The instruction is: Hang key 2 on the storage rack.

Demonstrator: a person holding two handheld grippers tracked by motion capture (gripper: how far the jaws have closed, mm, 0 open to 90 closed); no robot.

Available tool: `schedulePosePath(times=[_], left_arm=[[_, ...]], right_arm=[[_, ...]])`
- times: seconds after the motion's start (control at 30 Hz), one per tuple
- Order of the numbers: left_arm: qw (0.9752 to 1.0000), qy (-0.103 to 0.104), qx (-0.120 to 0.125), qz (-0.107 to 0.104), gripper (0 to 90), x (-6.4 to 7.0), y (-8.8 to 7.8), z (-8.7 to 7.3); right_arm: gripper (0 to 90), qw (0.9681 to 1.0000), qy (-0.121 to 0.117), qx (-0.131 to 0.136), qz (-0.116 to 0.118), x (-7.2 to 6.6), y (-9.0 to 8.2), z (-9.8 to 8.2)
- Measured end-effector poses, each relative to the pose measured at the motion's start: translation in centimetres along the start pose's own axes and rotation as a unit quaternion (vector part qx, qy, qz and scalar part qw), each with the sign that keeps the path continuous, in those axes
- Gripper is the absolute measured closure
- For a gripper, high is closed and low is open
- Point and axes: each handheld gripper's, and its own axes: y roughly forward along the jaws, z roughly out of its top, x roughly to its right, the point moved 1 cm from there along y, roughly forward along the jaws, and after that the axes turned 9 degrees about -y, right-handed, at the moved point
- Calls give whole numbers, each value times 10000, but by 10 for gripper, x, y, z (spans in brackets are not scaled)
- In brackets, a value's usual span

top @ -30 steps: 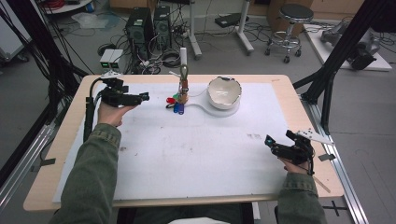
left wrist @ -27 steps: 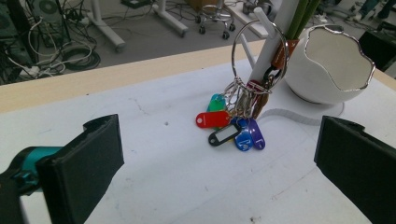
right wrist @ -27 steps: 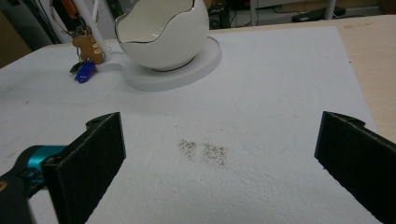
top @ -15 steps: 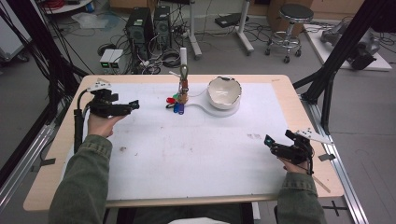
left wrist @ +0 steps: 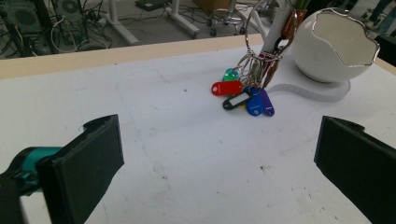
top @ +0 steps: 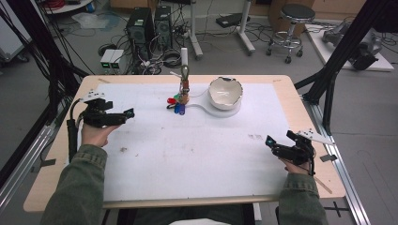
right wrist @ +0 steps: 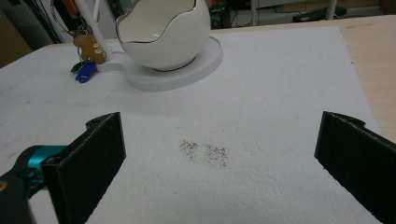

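Your left hand-held gripper [top: 126,114] hangs over the left part of the bench [top: 300,98], jaws spread wide with nothing between them. It points toward the middle of the white sheet [top: 197,150], and in the left gripper view the bunch of keys [left wrist: 247,95] sits straight ahead, well apart from the jaws. That bunch hangs on a ring from a slim white post [top: 184,58] near the far edge of the bench, and its coloured tags fan out on the sheet: red [left wrist: 227,87], green, black, blue and purple. A small brown charm [right wrist: 88,49] hangs on the ring too, plain to see in the right gripper view.

Just beside the keys, to their right from above, a white egg-shaped bowl [top: 225,91] with a jagged rim stands on a round white base [top: 224,111]; a tail of that base curves toward the post.

Your right hand-held gripper [top: 270,144] is near the right front corner of the bench, jaws likewise wide apart and gripping nothing. It's low over the sheet, with a patch of dark specks [right wrist: 205,153] just ahead of it, bowl and keys farther off.
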Motion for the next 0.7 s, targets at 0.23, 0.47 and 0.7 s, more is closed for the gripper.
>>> schedulePosePath(times=[0.23, 0.47, 0.7], left_arm=[[10000, -83, 1, 24, 16, -5, -7, -11], [9999, -123, 77, 74, 16, -8, -16, -18], [9993, -212, 235, 215, 17, -14, -27, -28]], right_arm=[[9, 10000, -5, 2, -1, 0, 0, 0], [9, 10000, -15, -4, 4, 0, 0, 0], [9, 10000, -9, -7, -1, 0, 0, 0]])
